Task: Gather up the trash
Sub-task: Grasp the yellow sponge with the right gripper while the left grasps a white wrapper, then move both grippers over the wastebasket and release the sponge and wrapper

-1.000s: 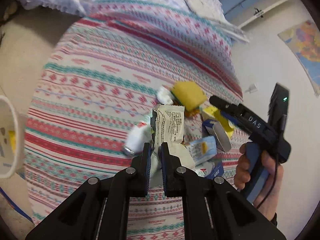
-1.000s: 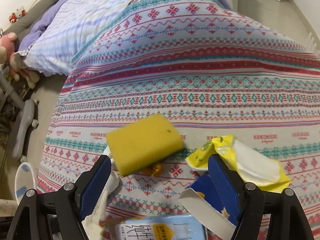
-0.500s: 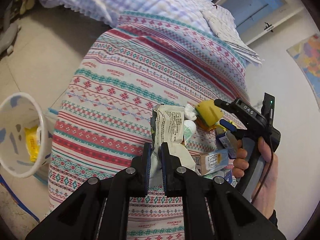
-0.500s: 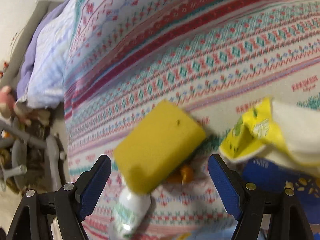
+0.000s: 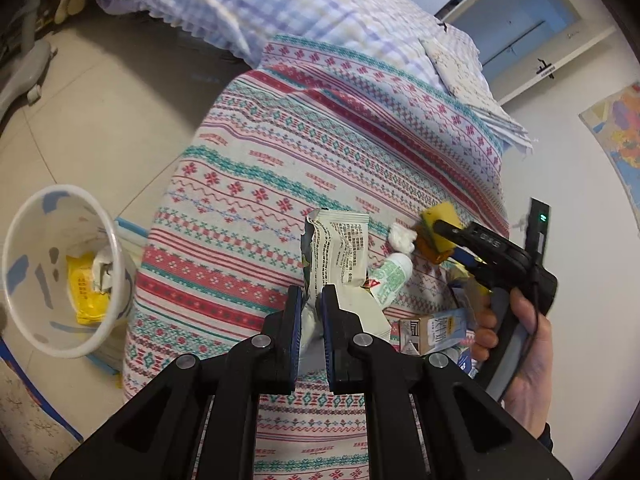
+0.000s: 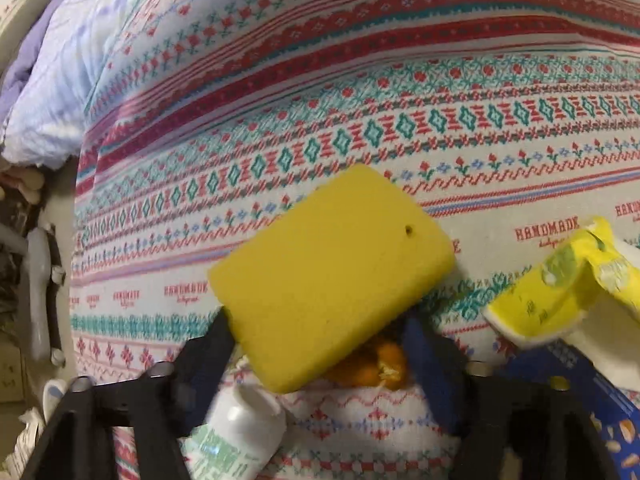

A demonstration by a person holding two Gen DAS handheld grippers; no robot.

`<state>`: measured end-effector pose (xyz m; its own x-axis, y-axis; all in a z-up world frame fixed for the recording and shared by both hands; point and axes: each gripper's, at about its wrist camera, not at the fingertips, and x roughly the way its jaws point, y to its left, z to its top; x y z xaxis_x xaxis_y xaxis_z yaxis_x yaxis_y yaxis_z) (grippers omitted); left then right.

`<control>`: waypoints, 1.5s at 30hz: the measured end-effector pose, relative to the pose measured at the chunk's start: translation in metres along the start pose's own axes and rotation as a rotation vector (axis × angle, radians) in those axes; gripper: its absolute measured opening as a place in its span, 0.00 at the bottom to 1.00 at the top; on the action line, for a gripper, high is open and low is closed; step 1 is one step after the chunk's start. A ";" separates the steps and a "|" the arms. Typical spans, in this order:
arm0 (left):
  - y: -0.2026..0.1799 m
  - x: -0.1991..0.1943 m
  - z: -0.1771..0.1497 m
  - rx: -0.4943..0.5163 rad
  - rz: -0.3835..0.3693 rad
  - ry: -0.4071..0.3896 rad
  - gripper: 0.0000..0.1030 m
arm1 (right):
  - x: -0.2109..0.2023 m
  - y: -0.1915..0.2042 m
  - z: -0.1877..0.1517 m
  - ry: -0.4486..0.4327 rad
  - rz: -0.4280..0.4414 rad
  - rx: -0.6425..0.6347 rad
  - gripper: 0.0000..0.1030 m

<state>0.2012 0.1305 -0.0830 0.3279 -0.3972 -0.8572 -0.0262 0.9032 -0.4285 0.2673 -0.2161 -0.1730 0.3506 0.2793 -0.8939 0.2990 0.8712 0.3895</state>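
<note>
My left gripper (image 5: pixel 310 308) is shut on a crumpled white snack wrapper (image 5: pixel 340 256) and holds it above the patterned bedspread (image 5: pixel 320 152). A white trash bin (image 5: pixel 60 272) with a yellow wrapper inside stands on the floor to the left. My right gripper (image 6: pixel 320 332) is open, its fingers on either side of a yellow sponge (image 6: pixel 332 276) that lies over an orange scrap (image 6: pixel 376 364). The right gripper also shows in the left wrist view (image 5: pixel 452 236), at the sponge (image 5: pixel 438 220).
Around the sponge lie a white-green tube (image 6: pixel 232 436), a yellow-white wrapper (image 6: pixel 568 288), a blue snack packet (image 6: pixel 600 412), a white tissue wad (image 5: pixel 402 238) and a small carton (image 5: pixel 436 328). A checked quilt (image 5: pixel 280 4) lies at the far end of the bed.
My left gripper has lifted the wrapper and swung left, bringing the bin into fuller view. My right gripper has moved forward until its fingers straddle the yellow sponge.
</note>
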 end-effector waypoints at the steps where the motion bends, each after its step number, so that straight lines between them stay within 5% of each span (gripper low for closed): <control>1: 0.004 -0.003 0.001 -0.005 0.003 -0.008 0.10 | -0.004 -0.004 0.000 -0.006 0.010 0.006 0.58; 10: 0.027 -0.015 0.005 -0.036 0.021 -0.030 0.10 | -0.054 0.000 0.001 -0.116 0.050 -0.088 0.49; 18: 0.064 -0.040 0.015 -0.095 0.042 -0.070 0.10 | -0.058 0.020 -0.009 -0.114 0.116 -0.138 0.46; 25: 0.147 -0.079 0.024 -0.175 0.227 -0.154 0.10 | -0.064 0.076 -0.031 -0.118 0.182 -0.303 0.46; 31: 0.215 -0.054 0.017 -0.238 0.339 -0.029 0.10 | -0.056 0.129 -0.062 -0.087 0.230 -0.455 0.46; 40: 0.237 -0.033 0.007 -0.244 0.388 0.067 0.11 | -0.024 0.217 -0.126 0.000 0.290 -0.696 0.46; 43: 0.245 -0.028 0.006 -0.270 0.425 0.113 0.23 | -0.014 0.237 -0.145 0.022 0.289 -0.763 0.46; 45: 0.251 -0.031 0.002 -0.297 0.423 0.118 0.46 | -0.007 0.245 -0.155 0.032 0.284 -0.800 0.46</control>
<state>0.1870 0.3698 -0.1636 0.1225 -0.0388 -0.9917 -0.4056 0.9100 -0.0857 0.2008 0.0581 -0.1053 0.2890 0.5316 -0.7962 -0.5187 0.7860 0.3364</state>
